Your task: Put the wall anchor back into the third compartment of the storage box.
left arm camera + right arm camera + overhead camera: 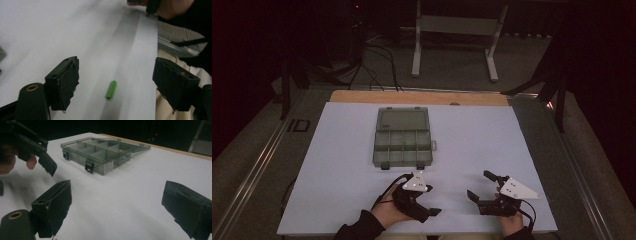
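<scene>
**Left gripper over a green piece, both sets of jaws apart**

I find the left gripper (428, 210) low over the near edge of the white table sheet (337, 165), held in the person's left hand (388, 212). In the left gripper view its jaws stand apart with nothing clamped. A small green cylinder (111, 89) lies flat on the sheet between them, nearer the left jaw, touching neither pad, close to the sheet's edge.

Further along, at the middle of the sheet and well beyond both grippers, I note a grey compartment box (402, 141). Its lid lies folded flat on the far side. I cannot tell whether anything lies in the compartments. Two dark latches hang on its near wall.

At the right, the right gripper (484, 192) rests near the front edge. Its jaws are spread wide and hold nothing, with bare sheet between them in the right gripper view.
</scene>
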A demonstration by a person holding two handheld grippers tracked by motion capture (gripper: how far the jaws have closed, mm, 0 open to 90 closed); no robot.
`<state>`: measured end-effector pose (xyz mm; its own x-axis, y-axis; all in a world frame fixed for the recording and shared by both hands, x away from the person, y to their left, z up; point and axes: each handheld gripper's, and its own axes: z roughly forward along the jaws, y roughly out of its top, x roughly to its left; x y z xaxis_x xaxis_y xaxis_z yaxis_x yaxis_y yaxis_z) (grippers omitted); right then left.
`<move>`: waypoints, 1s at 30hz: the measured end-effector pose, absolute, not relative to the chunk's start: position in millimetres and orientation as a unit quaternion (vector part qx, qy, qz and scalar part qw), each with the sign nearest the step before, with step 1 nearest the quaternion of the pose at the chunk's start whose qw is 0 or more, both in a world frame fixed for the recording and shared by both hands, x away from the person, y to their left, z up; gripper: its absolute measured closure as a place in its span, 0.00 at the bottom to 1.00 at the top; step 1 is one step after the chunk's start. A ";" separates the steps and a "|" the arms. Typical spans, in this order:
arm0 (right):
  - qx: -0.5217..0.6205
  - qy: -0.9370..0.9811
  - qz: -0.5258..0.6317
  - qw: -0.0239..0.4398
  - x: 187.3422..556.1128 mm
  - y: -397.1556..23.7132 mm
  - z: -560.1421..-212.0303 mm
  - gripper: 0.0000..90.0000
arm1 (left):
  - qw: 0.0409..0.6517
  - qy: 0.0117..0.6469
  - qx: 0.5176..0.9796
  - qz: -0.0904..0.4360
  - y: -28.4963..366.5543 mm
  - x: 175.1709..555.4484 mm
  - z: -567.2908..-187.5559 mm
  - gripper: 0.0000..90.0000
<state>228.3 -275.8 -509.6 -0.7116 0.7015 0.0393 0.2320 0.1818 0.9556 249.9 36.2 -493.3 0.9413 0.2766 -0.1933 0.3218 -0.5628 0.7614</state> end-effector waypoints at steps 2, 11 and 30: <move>0.316 0.739 0.556 0.211 228.3 -275.6 -509.6 0.11 | 0.430 0.163 0.887 -0.029 34.4 248.9 -496.3 0.29; 0.315 0.740 0.557 0.209 228.5 -275.6 -509.9 0.11 | 0.398 0.151 0.904 -0.029 28.2 248.9 -509.6 0.55; 0.315 0.740 0.557 0.207 228.5 -275.3 -509.9 0.11 | 0.367 0.125 0.922 -0.011 20.0 246.8 -519.3 0.91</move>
